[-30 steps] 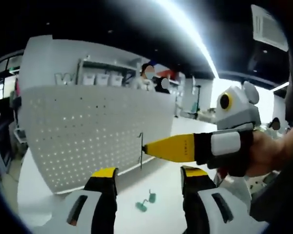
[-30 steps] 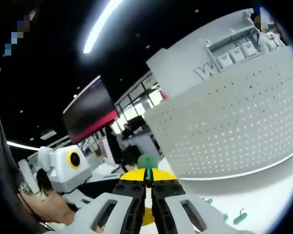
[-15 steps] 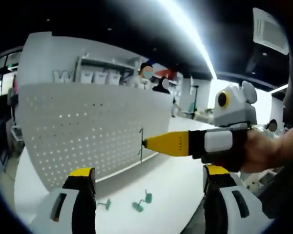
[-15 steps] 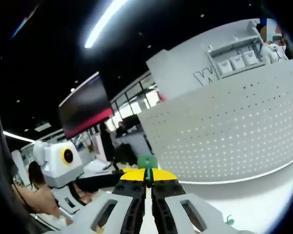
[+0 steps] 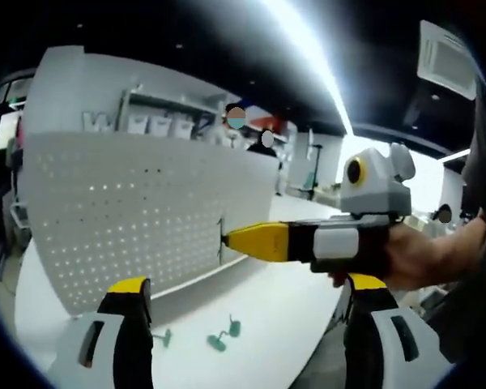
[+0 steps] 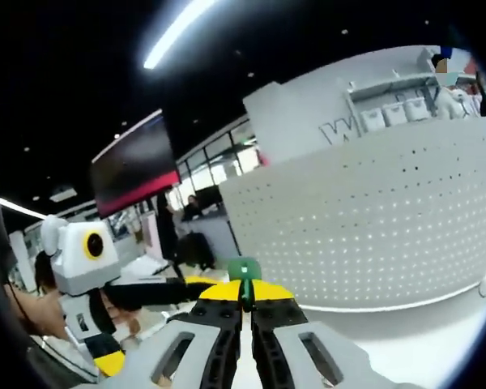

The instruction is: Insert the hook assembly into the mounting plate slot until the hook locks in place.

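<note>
The white perforated mounting plate [image 5: 121, 211] stands upright on the white table [image 5: 283, 316]; it also spans the right gripper view [image 6: 373, 227]. My right gripper [image 5: 229, 237] reaches in from the right, shut on a thin hook [image 5: 219, 243] whose tip is at the plate's face. In the right gripper view its jaws [image 6: 245, 296] are shut on the hook's green base [image 6: 244, 270]. My left gripper [image 5: 247, 284] hangs wide open with nothing between its jaws, in front of the plate. It also appears at the left [image 6: 85, 255] of the right gripper view.
Three loose green hooks [image 5: 223, 335] lie on the table near the plate's foot. A hand [image 5: 425, 255] holds the right gripper. Behind the plate are a shelf with white bins [image 5: 158, 121] and people [image 5: 243, 121]. A dark screen [image 6: 134, 174] hangs at the back.
My left gripper's jaws have spread from half open to wide open. The right gripper, still holding the hook, has edged left along the plate.
</note>
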A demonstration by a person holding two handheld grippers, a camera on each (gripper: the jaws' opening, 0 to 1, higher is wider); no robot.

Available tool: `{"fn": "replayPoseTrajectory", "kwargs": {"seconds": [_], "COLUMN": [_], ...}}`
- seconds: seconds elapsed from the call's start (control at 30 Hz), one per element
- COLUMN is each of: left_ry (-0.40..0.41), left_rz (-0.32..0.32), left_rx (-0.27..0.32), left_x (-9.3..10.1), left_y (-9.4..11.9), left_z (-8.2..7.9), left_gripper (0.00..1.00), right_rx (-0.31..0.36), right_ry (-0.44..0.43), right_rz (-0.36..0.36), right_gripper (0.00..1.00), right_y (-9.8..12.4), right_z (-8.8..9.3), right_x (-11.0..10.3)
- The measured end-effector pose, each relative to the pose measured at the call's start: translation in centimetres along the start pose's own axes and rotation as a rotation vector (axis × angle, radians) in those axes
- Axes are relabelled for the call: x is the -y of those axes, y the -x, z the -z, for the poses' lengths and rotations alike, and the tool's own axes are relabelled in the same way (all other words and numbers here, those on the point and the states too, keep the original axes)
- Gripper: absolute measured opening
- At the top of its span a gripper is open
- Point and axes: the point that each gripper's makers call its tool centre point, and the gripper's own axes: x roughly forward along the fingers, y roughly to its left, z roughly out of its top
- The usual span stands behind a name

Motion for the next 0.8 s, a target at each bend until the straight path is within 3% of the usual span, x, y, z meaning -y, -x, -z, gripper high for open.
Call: {"fn": "replayPoseTrajectory", "kwargs": {"seconds": [0.27,0.8], "left_ry": [0.008,0.035], "left_rz": [-0.039,-0.080], "left_rx": [-0.003,-0.035], "left_x": [-1.0,-2.7], "left_y": [0.6,0.8], "left_z": [0.3,1.4], "left_gripper": [1.00,1.00], "right_rx": [0.114,0.177], "right_ry": [0.109,0.179], "right_rz": [0.216,0.373], "right_gripper": [0.00,0.00], "right_y": [-0.5,-3.1], "right_z": [-2.5,-6.2], "right_x": [5.3,12.5]}}
